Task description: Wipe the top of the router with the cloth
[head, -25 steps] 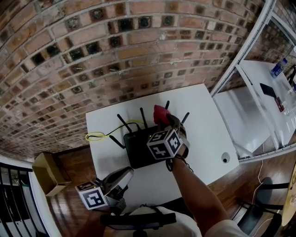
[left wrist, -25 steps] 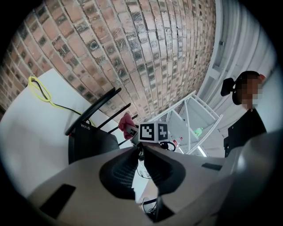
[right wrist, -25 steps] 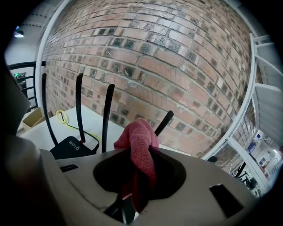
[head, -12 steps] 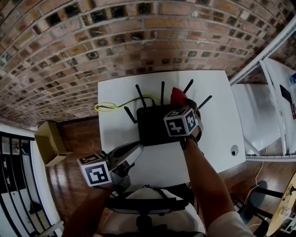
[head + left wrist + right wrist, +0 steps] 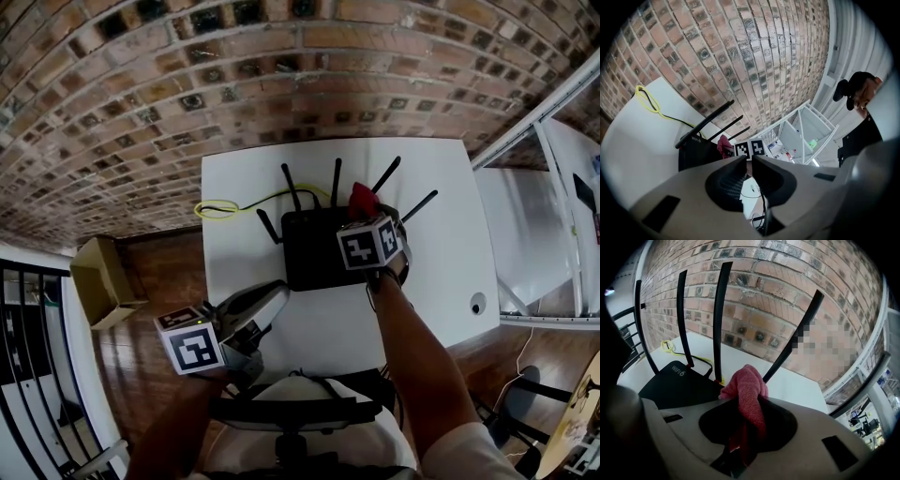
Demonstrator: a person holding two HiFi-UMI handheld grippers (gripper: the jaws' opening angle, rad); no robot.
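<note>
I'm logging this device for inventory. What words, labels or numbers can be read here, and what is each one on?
"WiFi 6": white print on the router's black top, near the antennas.
Marker cubes: black-and-white square patterns only, no words.
Shelf items in the left gripper view: print too small to read.

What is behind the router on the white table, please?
Behind the router a yellow cable lies coiled on the white table, with the brick wall beyond. The right gripper and its red cloth cover the router's right rear corner.
</note>
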